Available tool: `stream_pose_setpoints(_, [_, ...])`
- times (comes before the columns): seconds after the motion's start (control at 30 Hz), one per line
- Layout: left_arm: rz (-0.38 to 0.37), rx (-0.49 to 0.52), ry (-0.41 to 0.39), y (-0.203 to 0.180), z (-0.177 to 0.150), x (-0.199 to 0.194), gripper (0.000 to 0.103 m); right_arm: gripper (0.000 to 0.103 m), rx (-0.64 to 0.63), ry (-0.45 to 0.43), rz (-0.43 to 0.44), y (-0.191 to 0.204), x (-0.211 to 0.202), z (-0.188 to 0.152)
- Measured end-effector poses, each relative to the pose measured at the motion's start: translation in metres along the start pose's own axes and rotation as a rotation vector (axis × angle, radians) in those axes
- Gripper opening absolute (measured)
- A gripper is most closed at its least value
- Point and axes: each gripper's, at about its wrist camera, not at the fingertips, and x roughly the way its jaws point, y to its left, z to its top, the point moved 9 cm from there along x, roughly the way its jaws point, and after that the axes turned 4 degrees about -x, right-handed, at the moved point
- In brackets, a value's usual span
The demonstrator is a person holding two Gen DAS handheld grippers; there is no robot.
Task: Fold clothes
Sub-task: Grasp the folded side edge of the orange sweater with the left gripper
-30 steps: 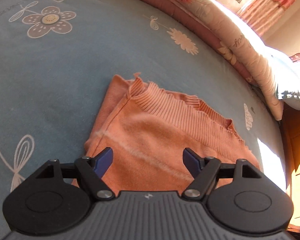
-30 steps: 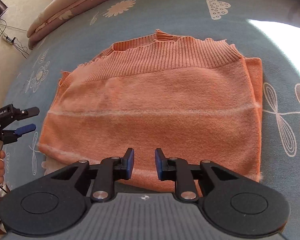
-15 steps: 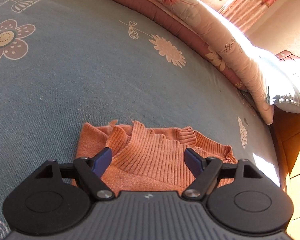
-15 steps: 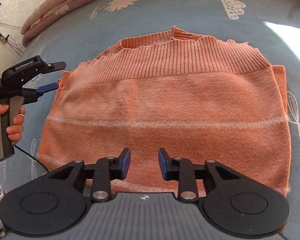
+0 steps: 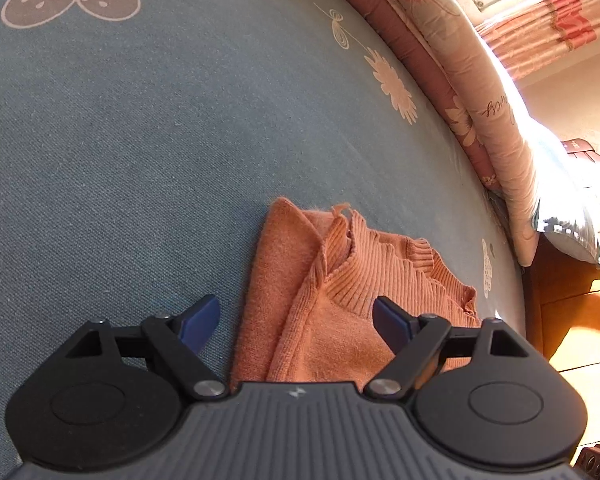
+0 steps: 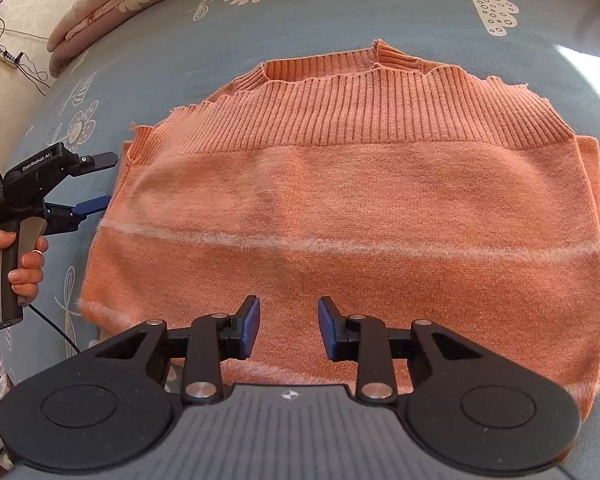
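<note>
This is a bedroom in a home. There is a bed with a blue flower sheet (image 5: 180, 140), a rolled quilt (image 5: 472, 92) and striped curtains (image 5: 548, 36).

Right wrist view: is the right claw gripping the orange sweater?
No. The right claw is open, its blue pads apart above the orange sweater, with no fabric pinched between them.

I am seeing the sweater (image 6: 340, 216) lying on the bed (image 6: 380, 12), my left gripper (image 6: 96, 184) hovering beside its left edge.

Orange sweater (image 6: 360, 216); blue flowered bedspread (image 5: 140, 140)
</note>
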Motion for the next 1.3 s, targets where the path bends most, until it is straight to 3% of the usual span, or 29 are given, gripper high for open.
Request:
stream_pose_setpoints(0.17, [-0.099,-0.054,0.048,-0.001,0.021,0.017,0.084,0.037,-0.006,-0.001,0.009,0.008,0.003,0.003])
stream_pose_setpoints(0.27, [-0.162,-0.083,0.108,-0.005,0.032,0.029,0.09,0.041,-0.018,-0.01,0.004,0.009,0.003,0.006])
stream_pose_setpoints(0.4, [-0.217,-0.099,0.219,-0.006,0.021,0.031,0.093,0.041,-0.009,-0.019,0.002,0.007,0.002,0.008])
stream_pose_setpoints(0.57, [-0.23,-0.106,0.351,0.0,-0.024,0.02,0.093,0.042,0.001,-0.025,-0.001,0.002,-0.002,0.006])
stream_pose_setpoints(0.67, [-0.244,-0.096,0.37,0.003,-0.042,0.016,0.093,0.042,0.008,-0.028,-0.003,-0.001,-0.004,0.005])
stream_pose_setpoints(1.0, [-0.238,0.035,0.378,-0.03,-0.014,0.048,0.093,0.043,0.015,-0.03,0.002,-0.004,-0.003,0.002])
stream_pose_setpoints(1.17, [-0.27,-0.036,0.47,-0.017,-0.043,0.034,0.094,0.043,0.004,-0.042,0.02,0.001,-0.01,0.004])
stream_pose_setpoints(1.3, [-0.238,-0.02,0.492,-0.015,-0.053,0.032,0.094,0.048,-0.022,-0.043,0.017,-0.001,-0.014,0.003])
